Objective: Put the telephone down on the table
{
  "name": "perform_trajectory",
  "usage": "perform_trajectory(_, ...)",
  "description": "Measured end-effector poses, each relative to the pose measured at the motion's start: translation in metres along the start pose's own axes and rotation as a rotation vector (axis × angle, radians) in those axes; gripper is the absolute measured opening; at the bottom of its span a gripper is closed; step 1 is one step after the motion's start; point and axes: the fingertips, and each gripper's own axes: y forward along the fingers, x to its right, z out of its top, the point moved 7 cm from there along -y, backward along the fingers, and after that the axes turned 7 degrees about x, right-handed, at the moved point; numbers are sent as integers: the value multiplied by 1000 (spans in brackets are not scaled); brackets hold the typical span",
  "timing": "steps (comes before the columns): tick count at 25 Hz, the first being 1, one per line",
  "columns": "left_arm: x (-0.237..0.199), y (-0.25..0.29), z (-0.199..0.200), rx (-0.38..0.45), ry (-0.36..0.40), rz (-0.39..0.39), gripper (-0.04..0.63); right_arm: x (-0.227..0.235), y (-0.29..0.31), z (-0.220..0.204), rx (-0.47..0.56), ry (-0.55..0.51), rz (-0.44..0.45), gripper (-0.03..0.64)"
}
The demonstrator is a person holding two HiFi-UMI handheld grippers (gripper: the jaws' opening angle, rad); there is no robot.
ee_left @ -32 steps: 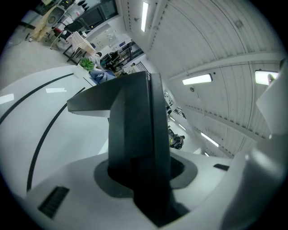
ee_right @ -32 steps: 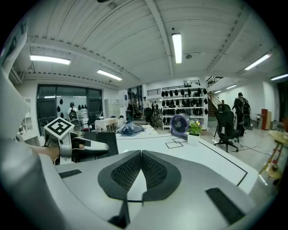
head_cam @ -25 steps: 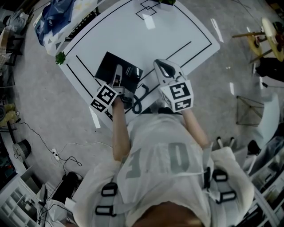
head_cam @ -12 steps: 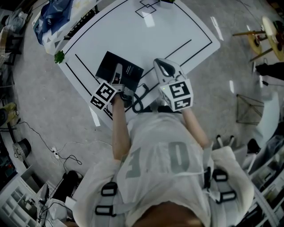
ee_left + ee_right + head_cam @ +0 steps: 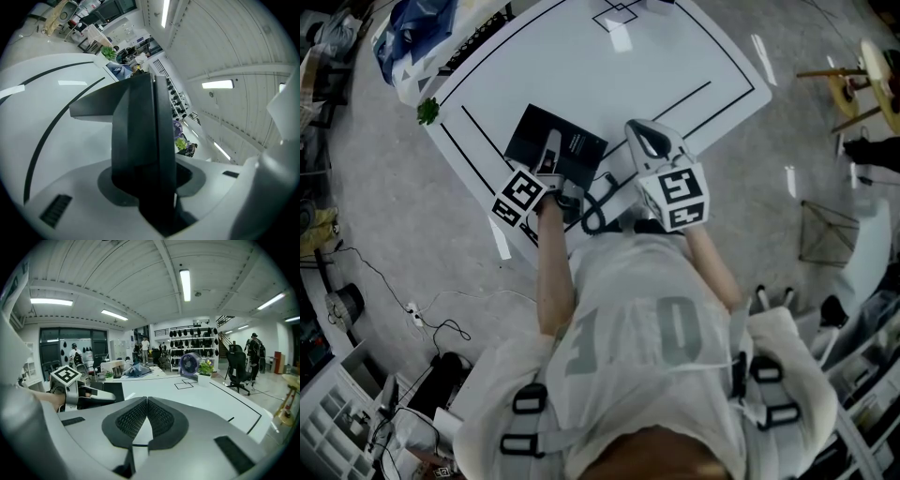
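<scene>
The left tongs (image 5: 550,150) are clenched on the telephone (image 5: 574,148), a black slab over the near left part of the white desk (image 5: 609,84); in the left gripper view the dark body (image 5: 138,140) stands edge-on between the pads, filling the gap, with a flat part of it reaching out to the left above the desk's black lines; whether its underside rests on the desk or hangs just above it I cannot tell. A coiled black cord (image 5: 592,208) trails from the telephone toward the person, between the two grippers and close to the desk's near edge.

The right tongs (image 5: 637,133) sit just beside the telephone on its right, over the desk; in the right gripper view their ribbed pads (image 5: 133,420) meet at the tips with nothing between them, so they are clenched and empty. That view also shows the left gripper's marker cube (image 5: 65,376) to the left; a small fan (image 5: 190,364) and a potted plant (image 5: 206,367) stand at the desk's far end.
</scene>
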Motion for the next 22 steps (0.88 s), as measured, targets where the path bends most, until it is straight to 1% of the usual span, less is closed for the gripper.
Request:
perform_trajectory(4, 2, -2, -2, 10, -1, -15, 166, 0, -3, -1, -7, -1, 10, 8)
perform_trajectory(7, -3, -2, -4, 15, -19, -25, 178, -1, -1, -5, -16, 1, 21, 8)
perform_trajectory(11, -9, -5, -4, 29, -30, -19, 198, -3, 2, -7, -25, 0, 38, 8)
perform_trajectory(18, -11, -6, -5, 43, -22, 16, 221, -5, 5, -8, -29, -9, 63, 8)
perform_trajectory(22, -13, -7, -4, 45, -18, 70, 256, -5, 8, -7, -25, -9, 71, 8)
